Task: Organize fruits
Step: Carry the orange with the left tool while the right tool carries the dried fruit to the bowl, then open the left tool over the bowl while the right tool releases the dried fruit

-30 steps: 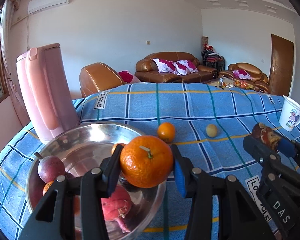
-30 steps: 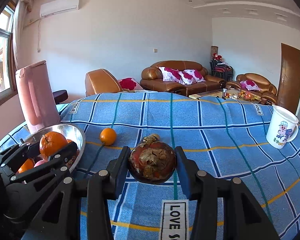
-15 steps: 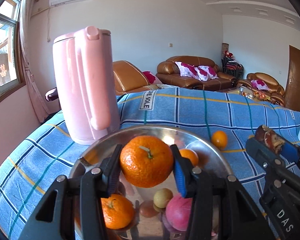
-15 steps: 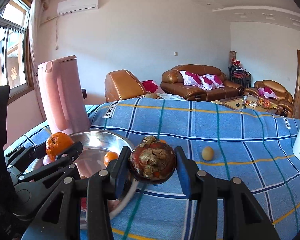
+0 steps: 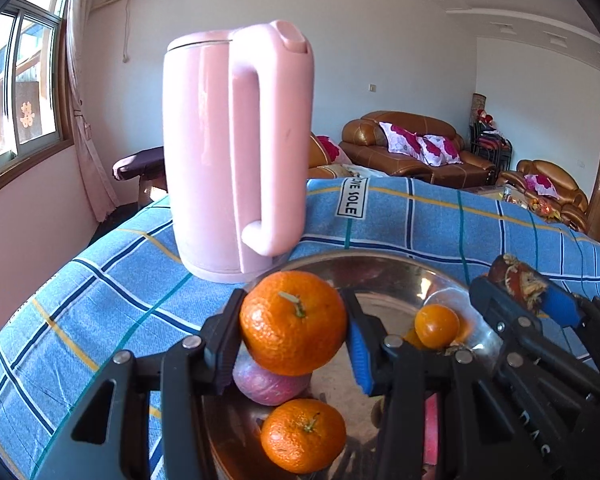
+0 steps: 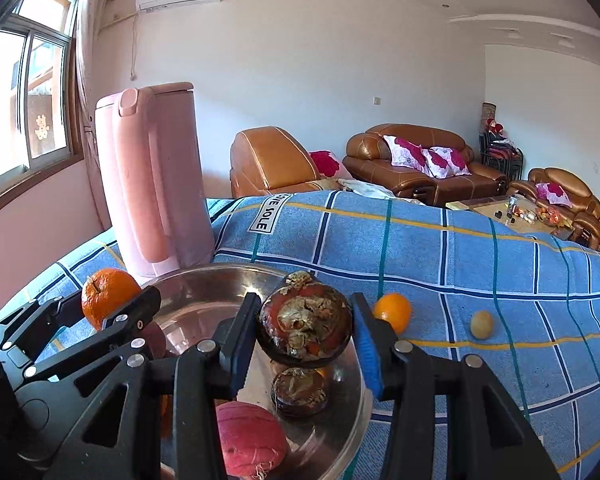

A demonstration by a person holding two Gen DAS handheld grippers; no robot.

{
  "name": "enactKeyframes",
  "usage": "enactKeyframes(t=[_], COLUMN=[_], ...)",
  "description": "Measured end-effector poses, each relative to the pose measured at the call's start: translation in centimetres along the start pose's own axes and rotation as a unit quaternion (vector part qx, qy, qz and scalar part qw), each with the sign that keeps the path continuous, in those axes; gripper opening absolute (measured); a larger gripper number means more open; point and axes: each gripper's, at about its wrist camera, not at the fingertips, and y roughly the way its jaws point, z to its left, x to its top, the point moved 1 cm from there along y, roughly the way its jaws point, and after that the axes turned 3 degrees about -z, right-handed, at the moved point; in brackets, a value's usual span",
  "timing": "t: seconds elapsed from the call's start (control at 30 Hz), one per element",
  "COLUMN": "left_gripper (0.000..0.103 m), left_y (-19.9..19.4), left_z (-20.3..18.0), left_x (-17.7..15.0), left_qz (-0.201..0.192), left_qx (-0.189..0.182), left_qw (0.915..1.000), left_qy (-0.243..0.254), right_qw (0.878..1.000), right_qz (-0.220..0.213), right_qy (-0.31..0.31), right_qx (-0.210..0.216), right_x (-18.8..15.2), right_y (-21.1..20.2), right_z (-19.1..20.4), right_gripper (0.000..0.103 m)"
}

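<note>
My left gripper [image 5: 294,338] is shut on a large orange [image 5: 294,322] and holds it over the steel bowl [image 5: 383,276]. The bowl holds an orange [image 5: 303,434], a small orange [image 5: 436,326] and a pink-purple fruit [image 5: 268,386]. My right gripper [image 6: 304,338] is shut on a dark red-brown mangosteen [image 6: 304,326] above the bowl's right part [image 6: 204,300], where a pink fruit [image 6: 250,442] lies. A small orange [image 6: 393,312] and a small yellow fruit [image 6: 481,324] lie on the blue checked cloth, right of the bowl.
A tall pink kettle [image 5: 236,148] stands just behind the bowl, at its far left. The cloth-covered table [image 6: 459,260] stretches to the right and back. Brown sofas [image 6: 419,160] stand beyond it.
Both grippers have moved left with their fruits. They now hang over the bowl, and the kettle looms closer. The grips have not changed.
</note>
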Motion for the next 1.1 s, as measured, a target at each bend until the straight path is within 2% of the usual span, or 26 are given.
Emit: enactKeyframes(t=[0.4, 0.7, 1.1], left_gripper=[0.048, 0.048, 0.048], left_y=[1.0, 1.0, 1.2], left_z=[0.0, -0.3, -0.7], left_x=[-0.3, -0.4, -0.6], left_qz=[0.022, 0.020, 0.016], left_qx=[0.014, 0.021, 0.034], left_qw=[0.9996, 0.9994, 0.9987], left_qy=[0.008, 0.017, 0.034], right_qw=[0.999, 0.994, 0.991], right_qz=[0.036, 0.107, 0.124], right_qy=[-0.014, -0.026, -0.039], right_qx=[-0.008, 0.005, 0.010], right_x=[0.1, -0.3, 0.3], right_y=[2.8, 5.6, 6.2], right_z=[0.6, 0.4, 0.5], right_gripper=[0.048, 0.048, 0.048])
